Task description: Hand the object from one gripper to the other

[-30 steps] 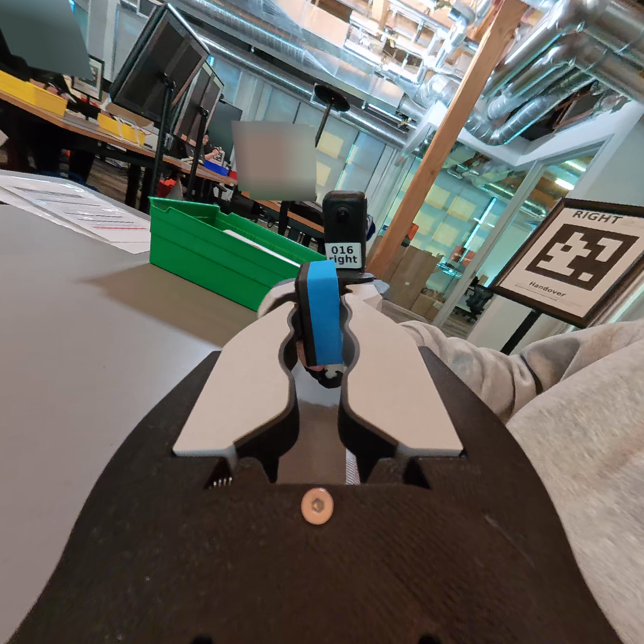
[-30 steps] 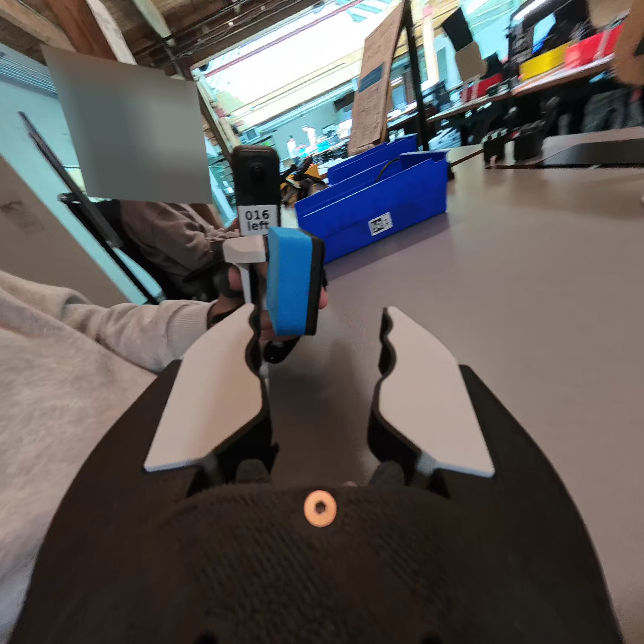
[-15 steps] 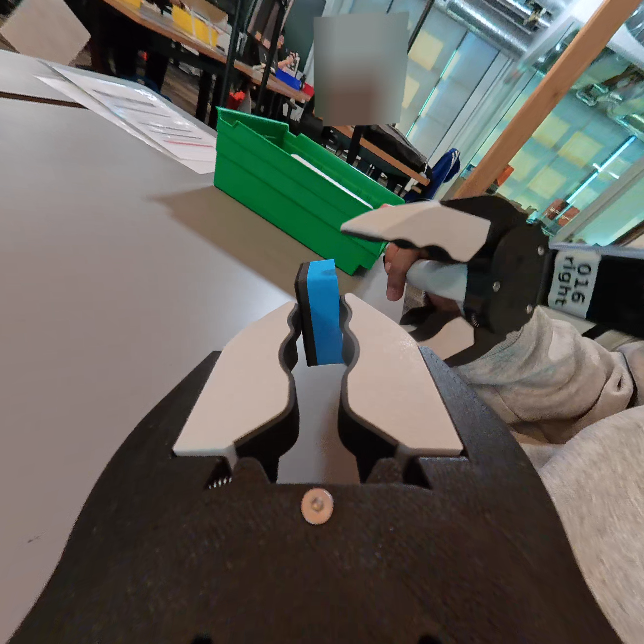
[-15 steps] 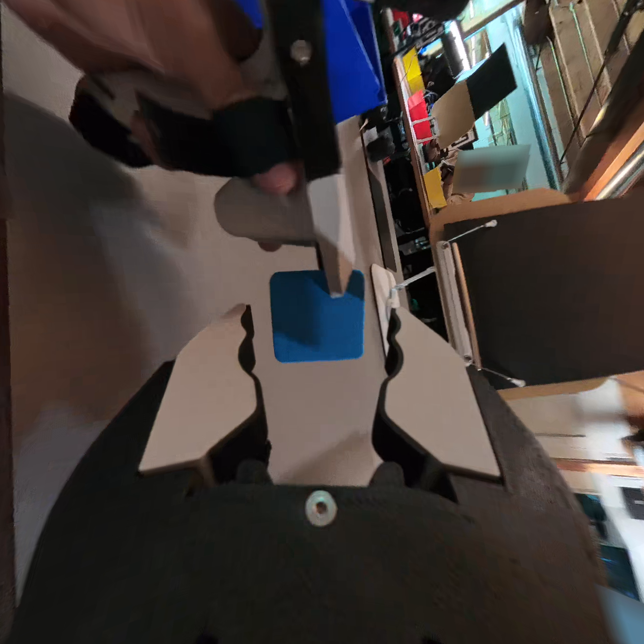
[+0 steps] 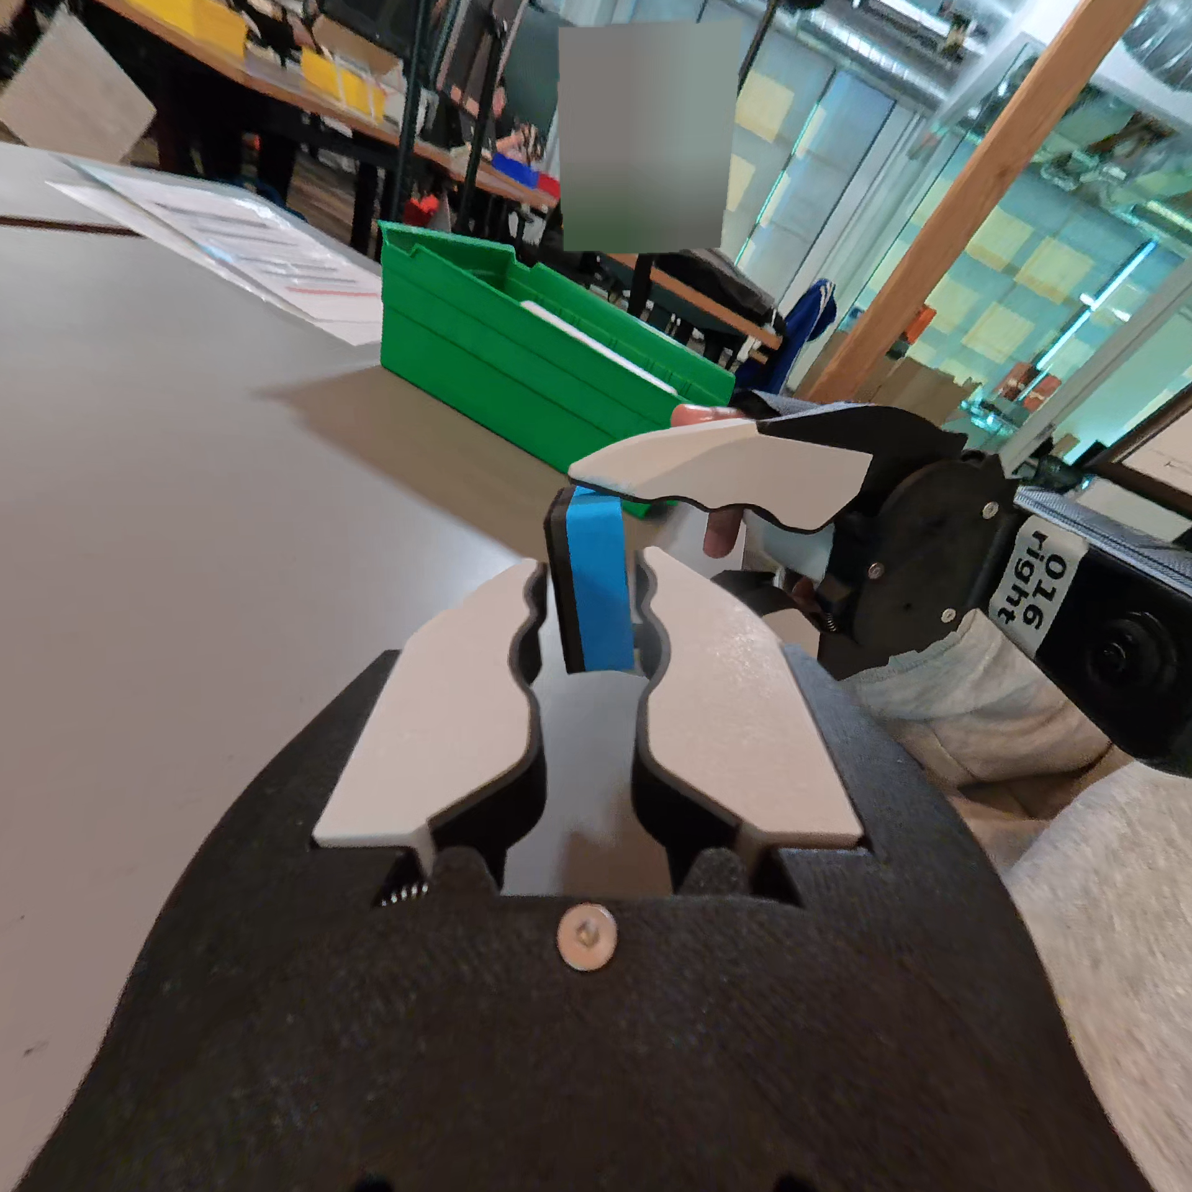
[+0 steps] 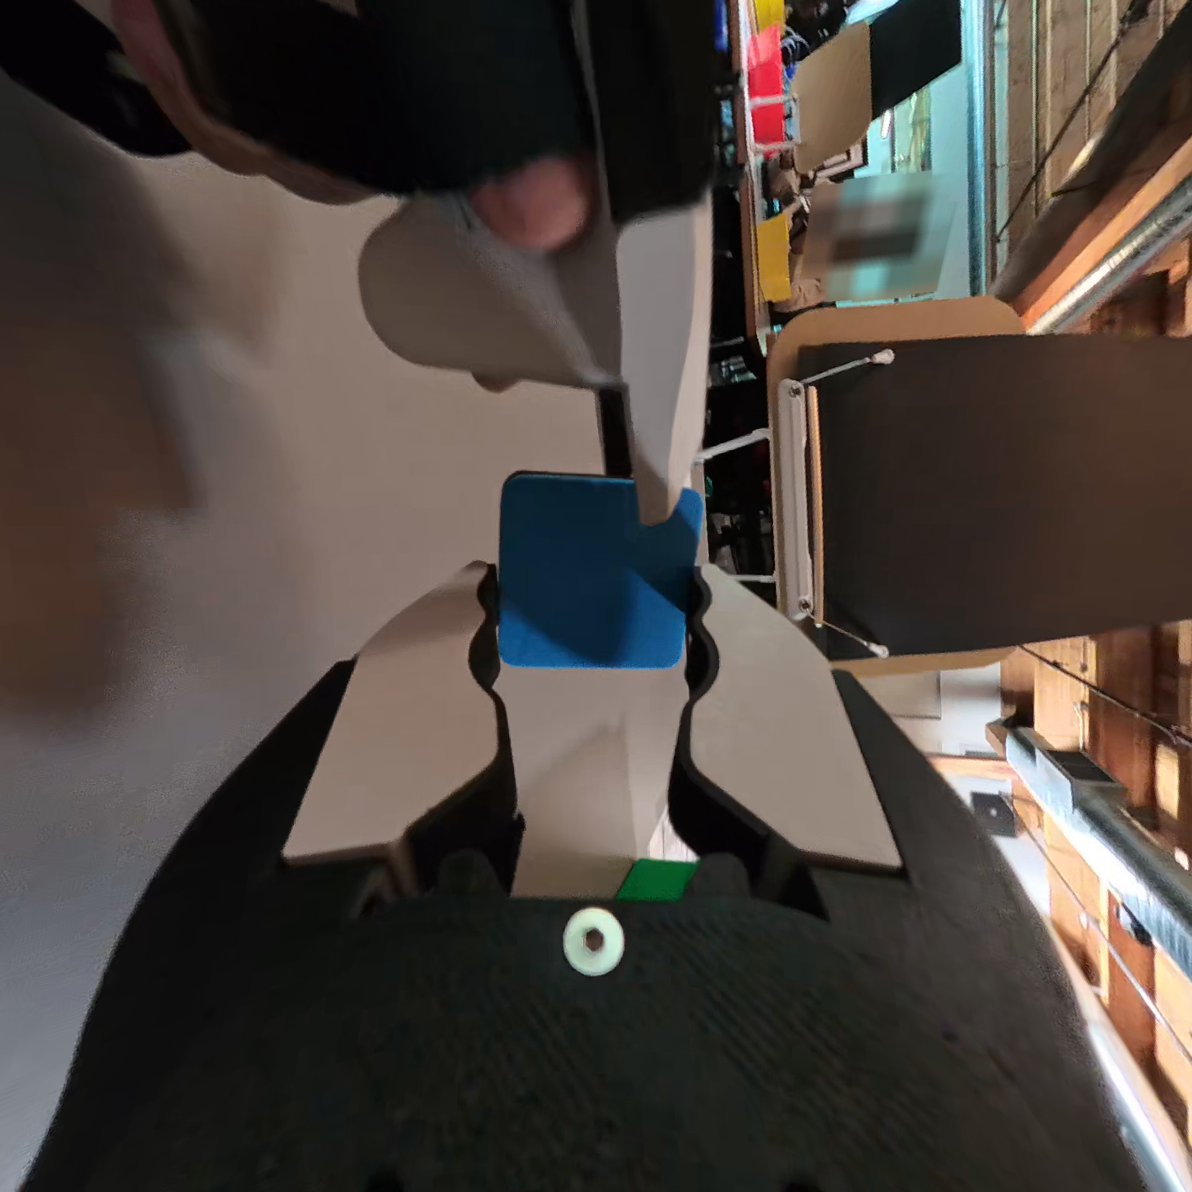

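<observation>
Between the left gripper's [image 5: 590, 619] closed-in fingers stands the flat blue-and-black foam square [image 5: 596, 587], clamped across its thin faces. Turned crosswise, the right gripper [image 6: 593, 619] brackets its edges, jaws touching or nearly so; firm grip, I cannot tell.

- The left gripper [image 5: 590, 574] points forward and level, its two grey fingers [image 5: 451, 696] drawn in narrow, each flank against the blue pad [image 5: 596, 587] standing on edge between them.
- The right gripper [image 6: 590, 580] comes in from the side, rolled a quarter turn relative to the left one, so its fingers [image 6: 413, 716] sit at the pad's top and bottom edges, touching or just beside them.
- In the left wrist view the right gripper's [image 5: 596, 480] upper finger [image 5: 722, 461] lies along the pad's top edge.
- A hand [image 5: 722, 532] in a grey sleeve [image 5: 967, 703] holds the right gripper; fingertips show by its fingers.
</observation>
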Demonstrator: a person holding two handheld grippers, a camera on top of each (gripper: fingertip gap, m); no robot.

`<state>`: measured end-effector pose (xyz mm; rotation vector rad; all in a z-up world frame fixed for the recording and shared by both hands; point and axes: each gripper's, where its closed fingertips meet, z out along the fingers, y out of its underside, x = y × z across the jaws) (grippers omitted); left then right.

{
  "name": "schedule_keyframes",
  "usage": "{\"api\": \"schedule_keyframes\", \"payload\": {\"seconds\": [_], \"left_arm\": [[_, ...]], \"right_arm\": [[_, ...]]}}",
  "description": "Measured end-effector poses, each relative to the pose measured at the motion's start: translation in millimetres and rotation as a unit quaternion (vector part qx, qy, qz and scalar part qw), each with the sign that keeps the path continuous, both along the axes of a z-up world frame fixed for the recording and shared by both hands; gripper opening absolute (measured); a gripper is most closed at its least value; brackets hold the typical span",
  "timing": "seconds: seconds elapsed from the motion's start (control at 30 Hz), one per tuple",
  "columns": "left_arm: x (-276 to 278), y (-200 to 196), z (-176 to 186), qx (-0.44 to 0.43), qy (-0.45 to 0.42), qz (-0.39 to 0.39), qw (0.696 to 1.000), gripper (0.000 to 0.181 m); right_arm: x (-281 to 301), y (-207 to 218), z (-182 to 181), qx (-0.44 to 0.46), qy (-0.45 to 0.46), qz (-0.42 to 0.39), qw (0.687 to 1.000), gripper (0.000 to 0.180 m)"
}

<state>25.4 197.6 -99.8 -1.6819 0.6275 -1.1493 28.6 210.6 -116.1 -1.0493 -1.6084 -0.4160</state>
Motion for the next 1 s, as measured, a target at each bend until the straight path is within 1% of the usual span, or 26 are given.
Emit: {"api": "schedule_keyframes", "payload": {"seconds": [0.07,0.1,0.17,0.23,0.27,0.33,0.37,0.43,0.5,0.57,0.67,0.7,0.73,0.77,0.8,0.83,0.87,0.9,0.93,1.0], "left_arm": [[-3.9,3.1,7.6,0.005,-0.031,0.011,0.999,0.049],[-5.7,3.6,10.7,0.000,-0.048,0.009,0.999,0.052],[-7.7,1.8,15.5,-0.019,-0.087,-0.011,0.996,0.052],[-5.8,-5.5,23.6,-0.055,-0.150,-0.062,0.985,0.051],[-4.3,-9.8,28.6,-0.084,-0.191,-0.094,0.973,0.060],[-2.4,-15.0,37.0,-0.154,-0.270,-0.149,0.939,0.091],[-1.9,-15.4,37.9,-0.177,-0.292,-0.162,0.926,0.100],[1.5,-17.4,34.7,-0.192,-0.292,-0.173,0.921,0.100],[7.6,-23.6,30.8,-0.189,-0.261,-0.187,0.928,0.099],[11.8,-29.1,29.1,-0.181,-0.238,-0.198,0.933,0.095],[14.3,-35.1,29.3,-0.182,-0.236,-0.217,0.929,0.082],[14.8,-37.1,29.3,-0.182,-0.236,-0.225,0.928,0.074],[14.7,-39.6,30.0,-0.174,-0.234,-0.234,0.928,0.061],[14.0,-40.1,31.9,-0.166,-0.233,-0.233,0.929,0.056],[14.1,-39.4,32.2,-0.157,-0.227,-0.228,0.934,0.056],[13.4,-38.6,33.3,-0.146,-0.222,-0.221,0.938,0.056],[12.2,-36.2,33.0,-0.136,-0.214,-0.209,0.945,0.056],[10.4,-32.3,32.2,-0.125,-0.207,-0.191,0.951,0.056],[7.8,-27.8,31.8,-0.112,-0.201,-0.171,0.958,0.056],[0.8,-15.6,30.7,-0.080,-0.185,-0.116,0.973,0.055]], "right_arm": [[4.4,3.7,6.5,-0.003,0.025,-0.009,1.000,0.057],[5.4,3.7,10.7,-0.012,0.049,-0.004,0.999,0.057],[4.3,-0.7,20.7,-0.043,0.109,0.024,0.993,0.057],[-0.9,-12.8,31.5,-0.070,0.168,0.091,0.979,0.057],[-2.5,-18.8,36.4,-0.078,0.192,0.124,0.970,0.057],[-1.8,-23.4,42.0,-0.100,0.226,0.156,0.957,0.057],[-1.0,-24.7,45.0,-0.111,0.240,0.165,0.950,0.057],[0.0,-28.5,51.5,-0.130,0.265,0.185,0.937,0.057],[-1.1,-34.2,52.5,-0.149,0.272,0.204,0.929,0.057],[-4.3,-38.6,48.8,-0.162,0.263,0.214,0.927,0.057],[-10.5,-43.4,42.7,-0.159,0.240,0.219,0.932,0.057],[-12.2,-45.1,42.4,-0.159,0.237,0.221,0.933,0.057],[-13.0,-45.2,42.4,-0.159,0.237,0.218,0.933,0.057],[-12.9,-44.1,42.9,-0.158,0.239,0.214,0.934,0.057],[-12.3,-42.1,43.8,-0.156,0.242,0.205,0.936,0.059],[-10.9,-37.6,46.3,-0.155,0.254,0.188,0.936,0.076],[-9.4,-31.9,50.0,-0.160,0.275,0.168,0.933,0.102],[-7.9,-26.3,52.9,-0.178,0.299,0.151,0.925,0.118],[-6.0,-21.5,53.9,-0.207,0.323,0.137,0.913,0.125],[-1.3,-15.0,54.2,-0.285,0.374,0.125,0.874,0.127]]}}
